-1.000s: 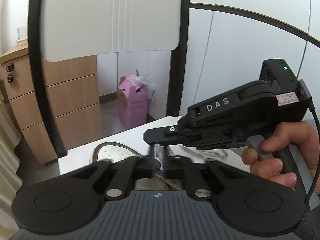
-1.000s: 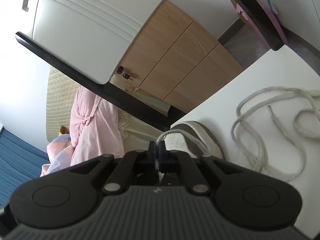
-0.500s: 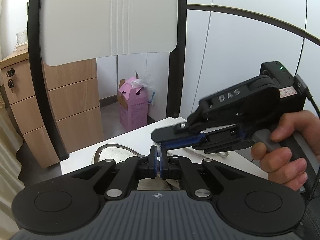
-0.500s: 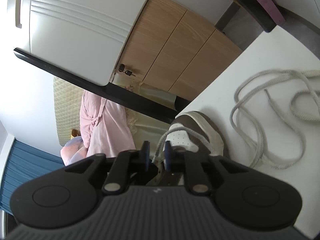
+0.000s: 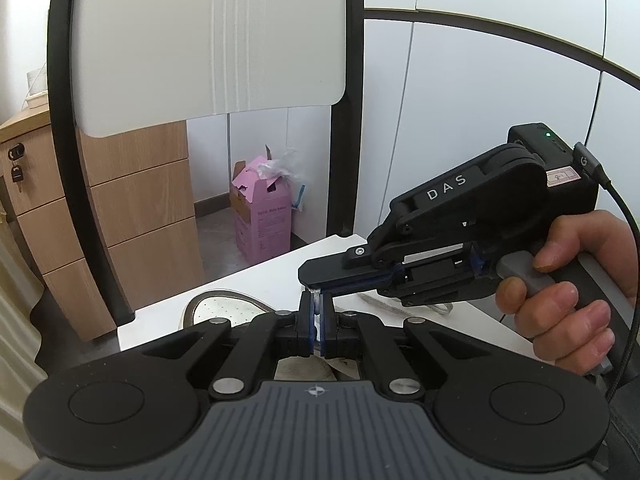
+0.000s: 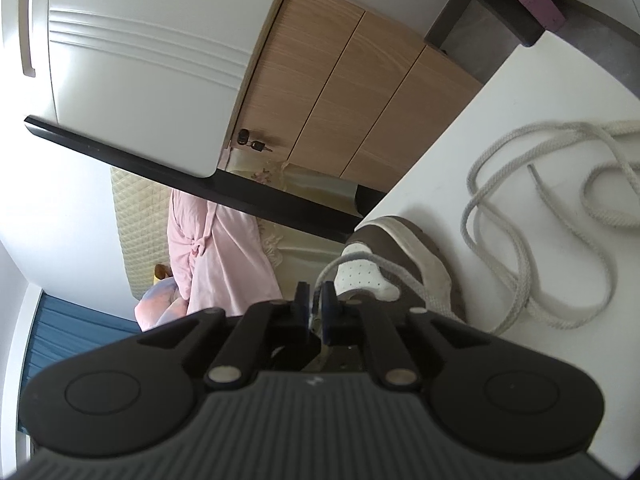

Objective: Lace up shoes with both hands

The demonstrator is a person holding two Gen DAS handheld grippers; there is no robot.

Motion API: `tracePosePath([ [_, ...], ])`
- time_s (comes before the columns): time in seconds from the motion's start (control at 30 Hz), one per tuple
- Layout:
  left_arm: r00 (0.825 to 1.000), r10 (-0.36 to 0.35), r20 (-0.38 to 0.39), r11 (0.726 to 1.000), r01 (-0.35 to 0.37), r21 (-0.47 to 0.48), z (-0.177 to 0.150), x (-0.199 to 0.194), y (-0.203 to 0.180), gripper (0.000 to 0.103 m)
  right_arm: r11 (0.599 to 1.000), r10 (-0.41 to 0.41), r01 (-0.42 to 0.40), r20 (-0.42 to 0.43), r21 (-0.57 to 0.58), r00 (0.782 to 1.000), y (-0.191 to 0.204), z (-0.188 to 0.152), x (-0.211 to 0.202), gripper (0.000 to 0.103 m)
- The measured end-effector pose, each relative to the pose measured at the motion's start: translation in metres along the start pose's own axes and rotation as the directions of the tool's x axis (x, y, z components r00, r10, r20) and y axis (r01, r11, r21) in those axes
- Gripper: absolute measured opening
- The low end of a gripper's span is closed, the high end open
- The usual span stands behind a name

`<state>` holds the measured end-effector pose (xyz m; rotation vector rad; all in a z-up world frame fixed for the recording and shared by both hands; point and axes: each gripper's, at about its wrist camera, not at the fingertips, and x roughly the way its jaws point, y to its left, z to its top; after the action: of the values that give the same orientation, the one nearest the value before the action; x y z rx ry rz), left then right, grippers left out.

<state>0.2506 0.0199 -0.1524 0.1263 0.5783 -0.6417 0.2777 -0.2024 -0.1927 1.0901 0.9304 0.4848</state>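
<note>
A brown and white shoe (image 6: 368, 276) lies at the edge of the white table (image 6: 540, 92); its perforated toe (image 5: 224, 312) shows just beyond my left fingers. My left gripper (image 5: 316, 316) is shut on a grey shoelace (image 5: 317, 322). My right gripper (image 5: 316, 286), held by a hand (image 5: 568, 300), comes in from the right with its tip right above the left fingertips. In the right wrist view the right gripper (image 6: 316, 304) has its pads close together on the same shoelace (image 6: 344, 260), which loops up from the shoe. The rest of the lace (image 6: 520, 272) lies in loose coils on the table.
A pink carton (image 5: 262, 216) stands on the floor beyond the table's far edge. Wooden drawers (image 5: 136, 216) and a black frame post (image 5: 344, 120) stand behind. A pink garment (image 6: 216, 256) hangs over bedding left of the table.
The right jaws went from shut to parted around the lace, then narrowed onto it. The right gripper rolled and drew up over the left fingertips. The left gripper stayed put.
</note>
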Motion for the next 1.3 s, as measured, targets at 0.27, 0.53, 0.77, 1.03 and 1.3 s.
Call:
tracePosePath([
  [0.27,0.999,0.022,-0.03,1.0,-0.022,0.007,-0.001,0.008,-0.003,0.004,1.0,0.011,-0.011,0.039,-0.005,0.999,-0.007,0.0,-0.002,0.003],
  [0.53,0.995,0.069,-0.075,0.995,-0.063,0.081,-0.004,0.016,-0.01,0.004,0.997,-0.059,0.053,0.124,0.051,0.99,-0.027,0.0,-0.003,0.003],
  [0.77,0.993,0.059,-0.106,0.994,-0.049,0.093,-0.006,0.015,-0.008,0.004,0.995,-0.088,0.094,0.147,-0.033,0.985,-0.012,-0.011,0.004,0.003],
  [1.03,0.991,0.029,-0.134,0.998,-0.02,0.066,-0.006,0.018,0.001,0.004,0.99,-0.112,0.122,0.133,-0.071,0.985,-0.008,-0.016,0.015,0.003],
  [1.3,0.99,0.026,-0.141,0.998,-0.018,0.058,-0.005,0.021,0.004,0.004,0.99,-0.116,0.124,0.118,-0.064,0.986,-0.008,-0.016,0.016,0.003],
])
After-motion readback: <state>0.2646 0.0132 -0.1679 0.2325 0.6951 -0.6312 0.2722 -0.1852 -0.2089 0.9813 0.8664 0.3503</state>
